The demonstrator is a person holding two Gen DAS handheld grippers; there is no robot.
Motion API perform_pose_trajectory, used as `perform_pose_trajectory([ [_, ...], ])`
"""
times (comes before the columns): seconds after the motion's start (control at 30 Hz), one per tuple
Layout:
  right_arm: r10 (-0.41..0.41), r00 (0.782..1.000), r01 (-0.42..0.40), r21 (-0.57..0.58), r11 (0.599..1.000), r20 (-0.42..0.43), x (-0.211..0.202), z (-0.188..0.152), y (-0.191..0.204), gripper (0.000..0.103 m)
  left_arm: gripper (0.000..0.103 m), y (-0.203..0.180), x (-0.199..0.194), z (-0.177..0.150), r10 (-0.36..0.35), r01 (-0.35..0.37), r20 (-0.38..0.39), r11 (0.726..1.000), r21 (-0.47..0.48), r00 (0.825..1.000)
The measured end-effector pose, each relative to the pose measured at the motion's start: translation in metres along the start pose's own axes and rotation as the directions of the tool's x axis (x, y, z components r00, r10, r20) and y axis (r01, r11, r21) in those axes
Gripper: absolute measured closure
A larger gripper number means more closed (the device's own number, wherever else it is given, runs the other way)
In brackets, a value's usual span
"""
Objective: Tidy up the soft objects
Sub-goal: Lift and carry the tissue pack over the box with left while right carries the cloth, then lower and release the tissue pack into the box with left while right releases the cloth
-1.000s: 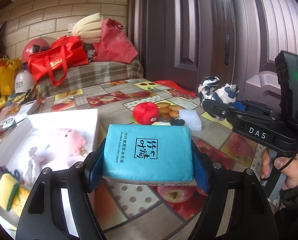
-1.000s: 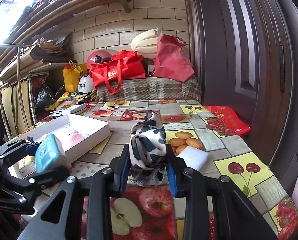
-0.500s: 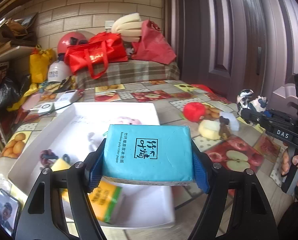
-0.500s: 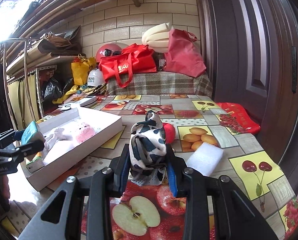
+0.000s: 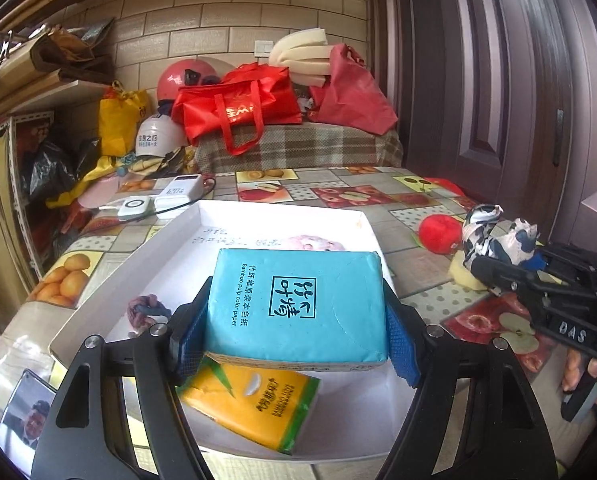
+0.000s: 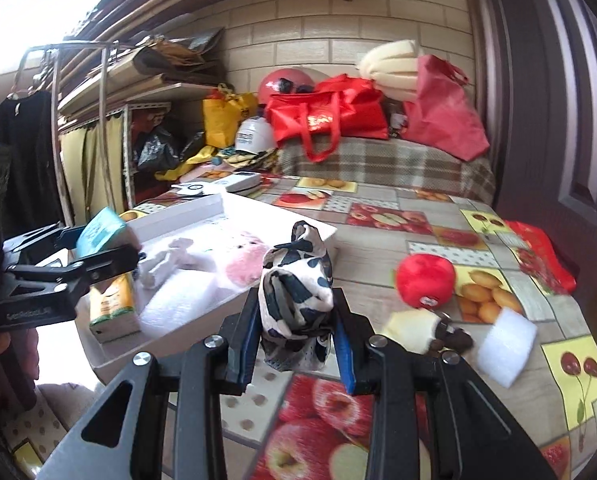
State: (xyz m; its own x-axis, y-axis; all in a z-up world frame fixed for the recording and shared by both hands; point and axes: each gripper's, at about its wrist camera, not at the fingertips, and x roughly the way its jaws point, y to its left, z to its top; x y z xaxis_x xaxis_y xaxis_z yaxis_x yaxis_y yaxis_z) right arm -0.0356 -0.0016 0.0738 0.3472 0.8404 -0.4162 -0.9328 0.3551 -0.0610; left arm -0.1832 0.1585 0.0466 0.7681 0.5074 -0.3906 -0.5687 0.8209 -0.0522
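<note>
The left gripper point(image 5: 294, 322) is clenched on a blue tissue pack point(image 5: 298, 304); its blue pads press the two short ends of the pack. The long axis of the pack runs across, from one pad to the other, and the printed face looks up toward the camera, a little tilted. The pack hangs over the near part of the white tray point(image 5: 282, 210), which I take as the landmark.

Inside the tray, under the blue pack at the near edge, a yellow tissue pack point(image 5: 254, 408) lies flat with its long axis slanted toward the near right corner. A pink plush toy point(image 6: 234, 260) lies in the far part of the tray, with its length across the tray, and a small purple knotted thing point(image 5: 144, 310) lies near the left wall of the tray.

The right gripper point(image 6: 296, 334) is grasping a black-and-white cloth bundle point(image 6: 296, 292), squeezed between its pads. The bundle stands upright with its long axis vertical and the twisted tip on top. It is held just beside the right wall of the tray, above the tablecloth point(image 6: 378, 212).

To the right of the tray, a red plush apple point(image 6: 424, 278), a cream soft piece point(image 6: 412, 330) and a white sponge point(image 6: 506, 344) rest on the tablecloth.
</note>
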Motion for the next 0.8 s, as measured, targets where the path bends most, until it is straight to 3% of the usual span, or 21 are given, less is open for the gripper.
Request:
perform_pose_trajectory([
  [0.37, 0.093, 0.996, -0.092, -0.106, 0.99, 0.004, 0.017, 0.01, 0.042, 0.071, 0.028, 0.025, 0.013, 0.002, 0.016, -0.018, -0.039, 0.997, -0.073, 0.999],
  [0.63, 0.16, 0.987, -0.161, -0.173, 0.972, -0.021, 0.04, 0.019, 0.075, 0.071, 0.028, 0.034, 0.024, 0.008, 0.06, -0.062, -0.032, 0.995, -0.074, 0.998],
  [0.8, 0.179, 0.98, -0.188, -0.12, 0.975, -0.086, 0.064, 0.025, 0.071, 0.071, 0.028, 0.044, 0.027, 0.008, 0.064, -0.068, -0.038, 0.991, -0.118, 0.997],
])
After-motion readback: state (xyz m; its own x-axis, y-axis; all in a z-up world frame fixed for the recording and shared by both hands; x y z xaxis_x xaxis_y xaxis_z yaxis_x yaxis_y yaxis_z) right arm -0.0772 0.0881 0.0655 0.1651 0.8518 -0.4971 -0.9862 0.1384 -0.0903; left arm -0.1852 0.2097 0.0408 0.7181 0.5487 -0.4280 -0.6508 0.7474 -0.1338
